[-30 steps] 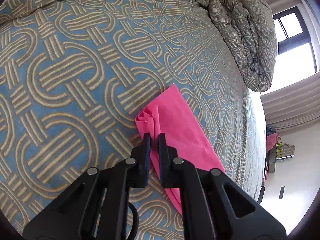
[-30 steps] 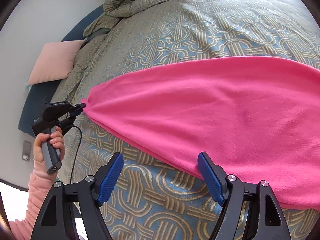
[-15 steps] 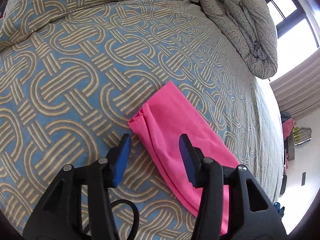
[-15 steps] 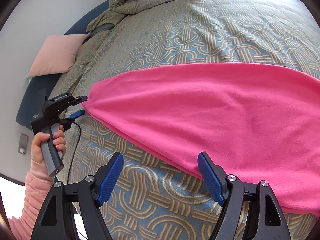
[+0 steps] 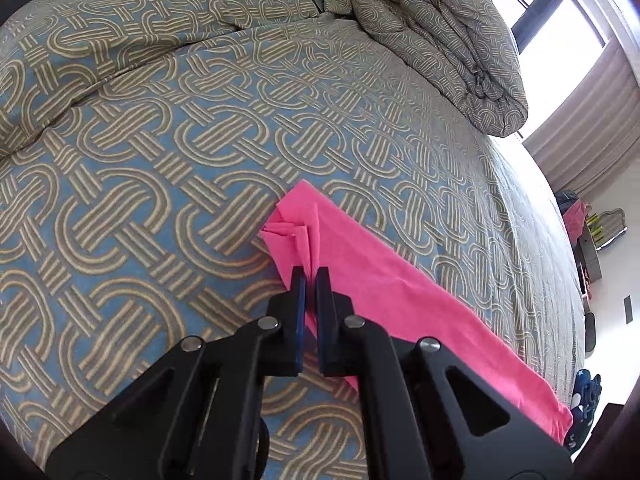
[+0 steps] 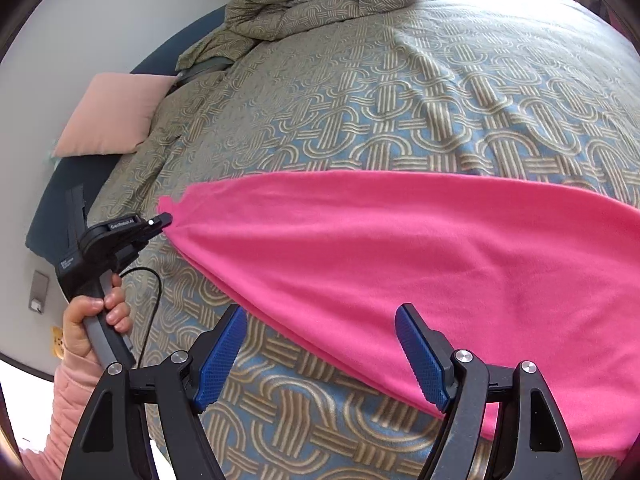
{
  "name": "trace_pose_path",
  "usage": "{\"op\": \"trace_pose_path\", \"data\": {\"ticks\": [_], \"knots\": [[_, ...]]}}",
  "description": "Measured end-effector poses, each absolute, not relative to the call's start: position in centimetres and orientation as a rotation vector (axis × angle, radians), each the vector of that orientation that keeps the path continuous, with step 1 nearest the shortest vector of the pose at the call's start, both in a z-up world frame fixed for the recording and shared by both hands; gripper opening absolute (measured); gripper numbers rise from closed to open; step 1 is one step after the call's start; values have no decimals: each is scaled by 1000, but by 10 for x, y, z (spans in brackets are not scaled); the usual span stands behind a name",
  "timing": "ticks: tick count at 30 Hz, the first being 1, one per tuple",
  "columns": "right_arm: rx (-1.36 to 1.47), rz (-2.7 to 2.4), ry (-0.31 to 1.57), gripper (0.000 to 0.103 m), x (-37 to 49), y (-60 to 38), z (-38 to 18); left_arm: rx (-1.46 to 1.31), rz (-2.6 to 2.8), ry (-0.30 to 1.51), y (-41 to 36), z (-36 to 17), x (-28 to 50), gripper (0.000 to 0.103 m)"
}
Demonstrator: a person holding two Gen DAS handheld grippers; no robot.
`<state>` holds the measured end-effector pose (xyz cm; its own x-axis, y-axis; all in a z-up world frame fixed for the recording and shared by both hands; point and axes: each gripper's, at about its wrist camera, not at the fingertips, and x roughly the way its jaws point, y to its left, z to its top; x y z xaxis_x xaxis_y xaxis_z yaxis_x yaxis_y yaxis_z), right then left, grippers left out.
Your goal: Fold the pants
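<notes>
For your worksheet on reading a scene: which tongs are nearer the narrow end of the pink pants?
Left. The left tongs are shut on the pink pants at that end; the right tongs hover open beside the long edge, farther along.

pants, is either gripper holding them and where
The left gripper is shut on the pants at the bunched narrow end. The right gripper is open, holding nothing.

— any lettering to read here?

— one line only: "genrobot.ai", white on black, on the top of my left gripper (image 6: 166,220), seen from my right wrist camera.

— and the small white label lower on its body?

— too small and blurred for me to make out. i can read nothing in the left wrist view.
</notes>
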<state>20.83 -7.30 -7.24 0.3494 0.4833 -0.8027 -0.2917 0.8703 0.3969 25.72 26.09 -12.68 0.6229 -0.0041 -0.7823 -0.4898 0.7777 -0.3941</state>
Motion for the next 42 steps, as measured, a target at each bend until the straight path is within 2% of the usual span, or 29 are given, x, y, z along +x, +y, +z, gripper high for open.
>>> {"op": "trace_pose_path", "data": {"ticks": [4,11,15,22,25,30,34,37,42], "knots": [[233,513,1138,78,237,-52,-77,-654,290,853,264,-126,254,5],[543,536,1207,78,299,-31,-106,-633,278,855,262,-123,255,5],[556,501,1251,79,327,-23,-134,-650,270,845,263,-122,253,5],[702,585,1279,79,281,-52,-113,-648,259,823,260,-112,249,5],[680,554,1415,83,261,-56,-140,-659,251,808,256,-106,250,5],[841,528,1446,83,258,-77,-138,-639,247,795,242,-88,251,5],[810,617,1524,82,250,-82,-151,-604,220,755,226,-63,253,5],[941,586,1479,82,238,-117,-149,-557,163,735,201,-45,256,5],[734,489,1238,82,226,-188,-103,-482,26,745,138,-25,270,5]]}}
